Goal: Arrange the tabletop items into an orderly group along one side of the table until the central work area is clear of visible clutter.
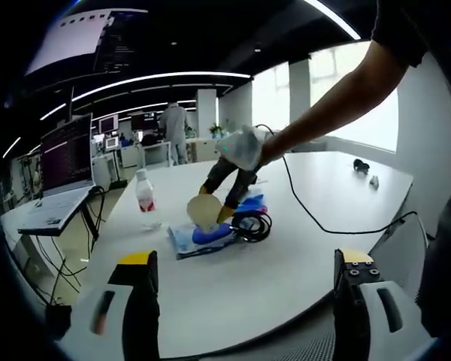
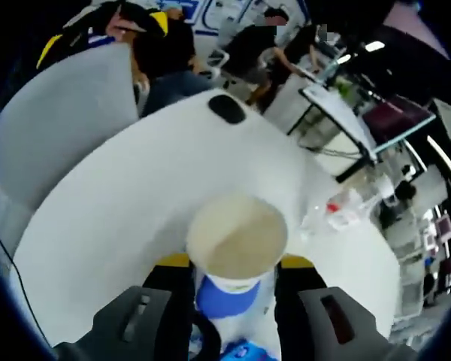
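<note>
A: Item one, left gripper [image 1: 243,265]?
B: Jaws set wide apart, nothing between them. It hangs over the near edge of the white table [image 1: 316,248].

A: Item two, right gripper [image 2: 235,265]?
B: Jaws closed against the sides of a paper cup [image 2: 236,242], white with a blue band, pale inside. In the left gripper view the same gripper [image 1: 213,213] reaches in from the right in a white-gloved hand [image 1: 245,147], holding the cup [image 1: 204,211] tilted just above the table.

A: Item three, goods under the cup?
B: A blue-and-white packet [image 1: 199,239] lies flat on the table, and a coiled black cable [image 1: 252,225] touches its right side.

A: Item four, bottle?
B: A clear plastic bottle [image 1: 146,199], red label, upright, just left of the packet. In the right gripper view the bottle [image 2: 338,212] sits right of the cup.

A: Item five, remainder?
B: A small dark object [image 1: 360,165] well apart at the far right; an open laptop [image 1: 62,173] on a separate desk at left.
</note>
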The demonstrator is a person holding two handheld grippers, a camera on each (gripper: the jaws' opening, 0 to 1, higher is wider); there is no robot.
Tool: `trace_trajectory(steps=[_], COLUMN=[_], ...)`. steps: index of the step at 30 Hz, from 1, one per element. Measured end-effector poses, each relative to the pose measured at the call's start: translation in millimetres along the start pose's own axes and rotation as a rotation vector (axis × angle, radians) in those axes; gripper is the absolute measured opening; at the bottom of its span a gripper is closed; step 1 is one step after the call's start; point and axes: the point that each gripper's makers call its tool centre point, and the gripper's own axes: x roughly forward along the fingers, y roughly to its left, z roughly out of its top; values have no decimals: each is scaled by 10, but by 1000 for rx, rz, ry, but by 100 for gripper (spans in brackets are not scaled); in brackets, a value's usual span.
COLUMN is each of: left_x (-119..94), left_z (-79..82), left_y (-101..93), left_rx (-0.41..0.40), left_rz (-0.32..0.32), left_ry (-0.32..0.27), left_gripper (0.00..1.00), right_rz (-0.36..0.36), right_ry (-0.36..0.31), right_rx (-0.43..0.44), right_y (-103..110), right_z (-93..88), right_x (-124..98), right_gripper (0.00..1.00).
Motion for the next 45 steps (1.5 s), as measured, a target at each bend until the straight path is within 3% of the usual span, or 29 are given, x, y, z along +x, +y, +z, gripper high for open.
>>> trace_trajectory(steps=[7, 11, 16, 29, 36, 41, 45], left_x=[2, -8, -21, -54, -70, -87, -100], left_z=[11, 16, 21, -8, -24, 0, -24], left_y=[15, 19, 28, 66, 71, 71, 97], left_rx=[1, 3, 18, 32, 69, 46, 41], left_rz=[7, 10, 14, 34, 46, 45, 56], left_ry=[-1, -1, 3, 21, 46, 32, 39], left_gripper=[98, 99, 99, 99, 99, 99, 99], right_rz=[-35, -28, -45, -89, -139, -171, -204], right_ry=[-86, -85, -149, -189, -205, -186, -225], right_rx=[203, 216, 338, 461, 530, 514, 578], right_y=[-68, -31, -59, -270, -491, -649, -830], right_z=[48, 50, 138, 139, 136, 134, 199], right_x=[-59, -84, -138, -228, -236, -241, -255], right_gripper=[37, 37, 37, 37, 37, 37, 37])
